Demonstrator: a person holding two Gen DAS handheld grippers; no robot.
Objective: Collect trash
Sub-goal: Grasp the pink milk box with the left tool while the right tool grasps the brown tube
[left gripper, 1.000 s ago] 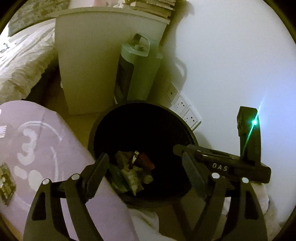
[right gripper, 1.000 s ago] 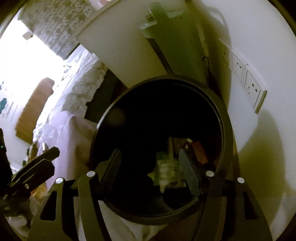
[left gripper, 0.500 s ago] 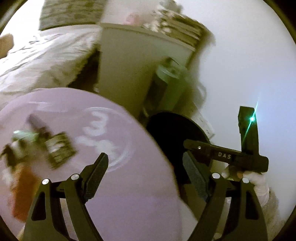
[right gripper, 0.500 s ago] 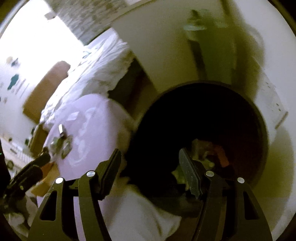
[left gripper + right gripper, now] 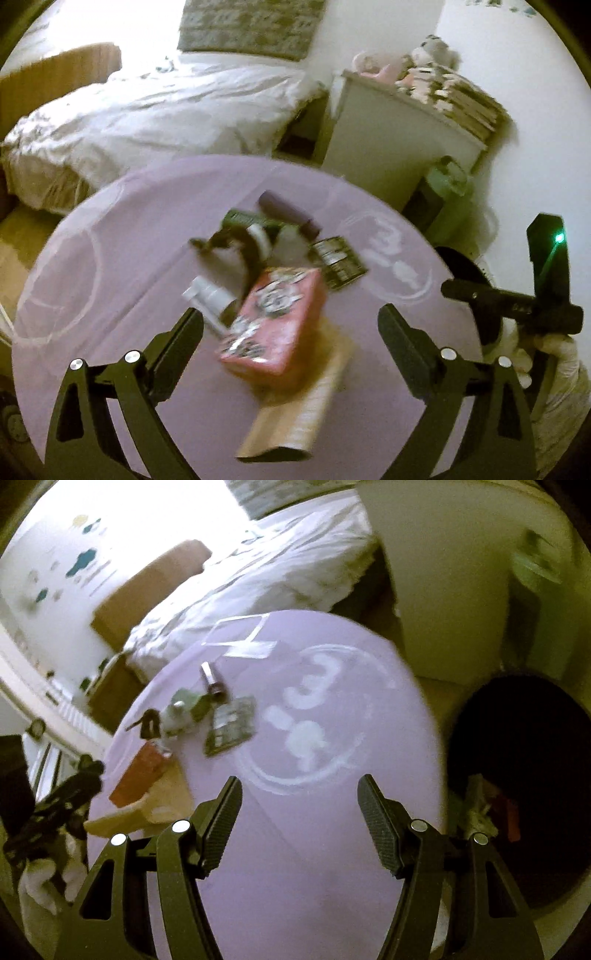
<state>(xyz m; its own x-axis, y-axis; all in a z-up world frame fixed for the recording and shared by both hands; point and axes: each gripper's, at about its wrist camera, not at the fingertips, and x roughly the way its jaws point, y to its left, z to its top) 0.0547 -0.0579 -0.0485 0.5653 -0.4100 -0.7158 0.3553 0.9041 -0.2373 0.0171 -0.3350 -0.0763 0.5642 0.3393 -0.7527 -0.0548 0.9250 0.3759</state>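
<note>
A round lilac table (image 5: 110, 280) holds a heap of trash: a pink carton (image 5: 275, 317), a white spray bottle (image 5: 210, 297), a dark purple tube (image 5: 288, 212), a dark printed packet (image 5: 338, 262) and a tan cardboard piece (image 5: 295, 413). My left gripper (image 5: 290, 332) is open and empty above the pink carton. My right gripper (image 5: 299, 812) is open and empty over the table's (image 5: 295, 886) near side, with the trash heap (image 5: 199, 716) further left. The black bin (image 5: 524, 775) stands right of the table, with trash (image 5: 484, 808) inside.
A bed with white covers (image 5: 147, 114) lies behind the table. A white cabinet (image 5: 388, 147) with stacked books stands by the wall, a pale green appliance (image 5: 443, 184) beside it. The right gripper's body (image 5: 517, 306) shows at the left wrist view's right edge.
Both grippers have swung left from above the bin to above the table. The trash heap has come into view. Both stayed open.
</note>
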